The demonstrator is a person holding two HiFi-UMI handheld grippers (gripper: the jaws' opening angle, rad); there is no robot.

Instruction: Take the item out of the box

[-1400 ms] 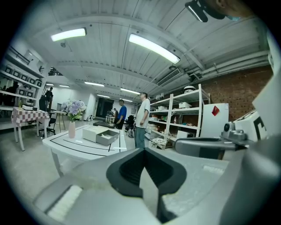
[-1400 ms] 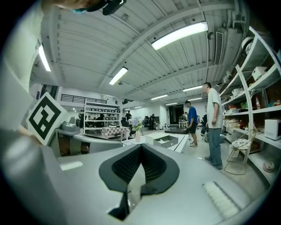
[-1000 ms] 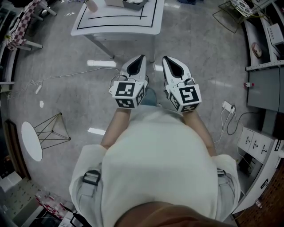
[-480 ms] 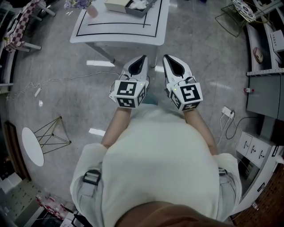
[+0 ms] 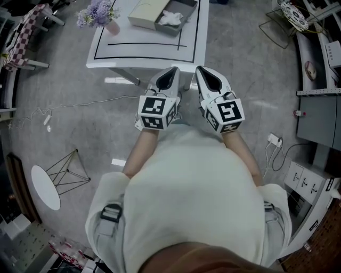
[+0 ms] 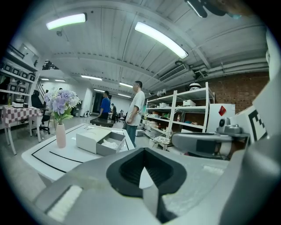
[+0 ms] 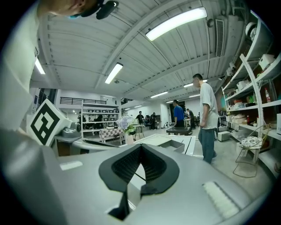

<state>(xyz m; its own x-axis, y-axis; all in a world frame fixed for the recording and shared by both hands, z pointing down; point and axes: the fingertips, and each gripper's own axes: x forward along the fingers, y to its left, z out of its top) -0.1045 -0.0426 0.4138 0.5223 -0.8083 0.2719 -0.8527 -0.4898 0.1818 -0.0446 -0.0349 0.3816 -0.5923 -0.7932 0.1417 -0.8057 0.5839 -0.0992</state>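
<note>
Eyes on the box first: one grey tray, open, sitting at the far end of the white table. Its beige lid lies flat just beside it, on the left. Inside the tray there's one white crumpled item; paper or cloth, I can't tell. It's still in there.

Count on the table: one tray, one lid, one vase of purple flowers near the left corner, well apart from the box.

My left gripper has its jaws pressed together with nothing in them; right gripper the same, closed and empty. Both tips hang side by side at the table's near edge, with only bare tabletop between them and the box.

Around me: two people standing beyond the table, shelving to the right, one cable trailing across the floor, and one wire-legged round stand off to the left.
</note>
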